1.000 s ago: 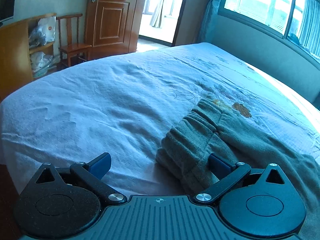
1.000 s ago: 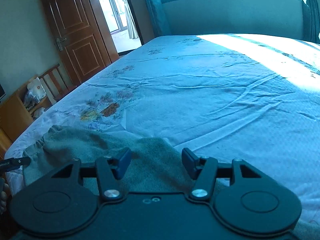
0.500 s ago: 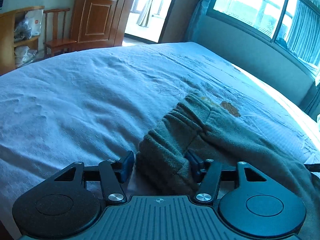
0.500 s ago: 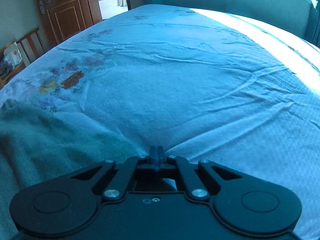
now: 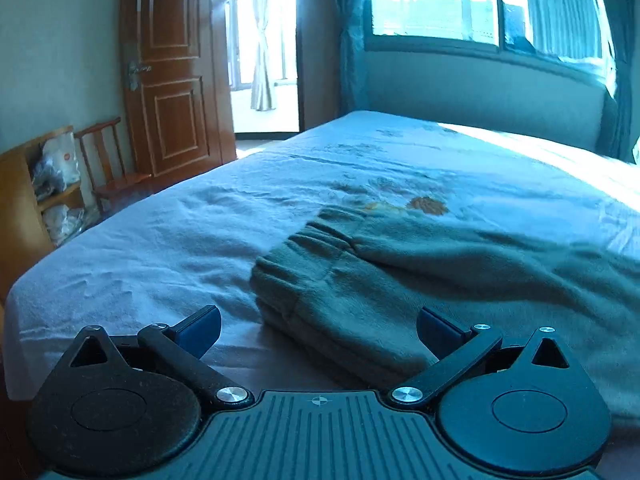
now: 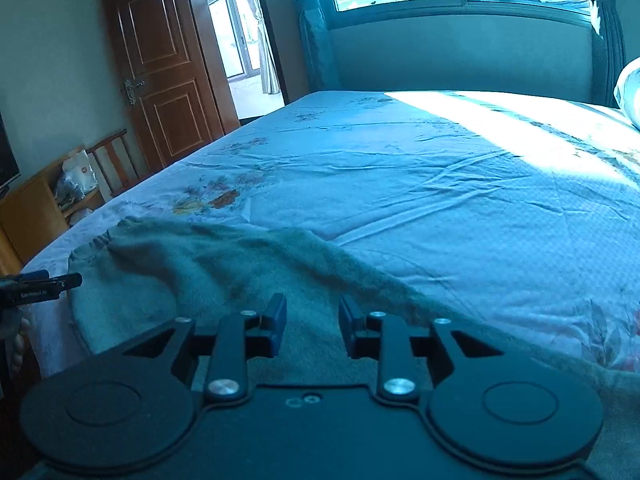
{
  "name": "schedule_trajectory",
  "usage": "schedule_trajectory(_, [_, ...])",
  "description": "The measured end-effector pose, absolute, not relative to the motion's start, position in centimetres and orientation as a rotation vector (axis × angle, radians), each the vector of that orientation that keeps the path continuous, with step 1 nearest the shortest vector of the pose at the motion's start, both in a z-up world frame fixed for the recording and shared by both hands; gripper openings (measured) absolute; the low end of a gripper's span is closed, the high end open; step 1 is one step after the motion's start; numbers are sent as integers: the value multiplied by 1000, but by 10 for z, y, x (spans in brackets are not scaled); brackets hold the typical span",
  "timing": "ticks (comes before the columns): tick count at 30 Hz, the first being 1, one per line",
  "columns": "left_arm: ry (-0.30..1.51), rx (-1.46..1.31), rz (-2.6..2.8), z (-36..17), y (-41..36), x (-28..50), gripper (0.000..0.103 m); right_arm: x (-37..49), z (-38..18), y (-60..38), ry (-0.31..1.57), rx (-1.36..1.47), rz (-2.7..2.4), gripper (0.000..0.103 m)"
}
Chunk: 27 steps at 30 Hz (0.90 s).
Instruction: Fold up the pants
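The left hand-held gripper (image 5: 318,330) is now spread wide, its blue pads well apart and nothing held between them; half a second ago the pads were closed in against the gathered waistband. The right hand-held gripper (image 6: 312,326) has likewise been opened to a moderate gap, where half a second ago it was pinched fully shut; no cloth is clamped by it now. Both releases are taken to mean that one fold has just been laid down and let go.

Just beyond the left pads, the green pants (image 5: 360,280) are seen lying on the bed (image 5: 160,248), the elastic waistband at the left end doubled over into a thick stack. In the right wrist view the pants (image 6: 224,272) are stretched from the waistband at far left toward the near right, under the open fingers, with one long edge running diagonally. The bundle still looks long, so a further fold across its length is judged to be needed, and fresh grasps would have to be taken first.
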<state>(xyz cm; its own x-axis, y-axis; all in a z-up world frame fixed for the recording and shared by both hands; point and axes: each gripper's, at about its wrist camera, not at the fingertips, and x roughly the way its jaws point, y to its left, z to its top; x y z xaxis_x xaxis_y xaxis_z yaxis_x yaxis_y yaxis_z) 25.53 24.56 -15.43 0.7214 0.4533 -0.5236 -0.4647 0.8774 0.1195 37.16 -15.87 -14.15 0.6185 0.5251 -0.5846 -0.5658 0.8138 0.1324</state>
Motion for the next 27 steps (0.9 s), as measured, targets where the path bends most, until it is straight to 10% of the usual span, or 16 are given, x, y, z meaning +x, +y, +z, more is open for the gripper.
schedule_trajectory(11, [610,-12,493,-145,201,258,103,360,-166,-369,684,-21,-67,22])
schedule_trajectory(27, [573,106,31,-133,-26,288,103,221,-192,-563,451,948,-216,30])
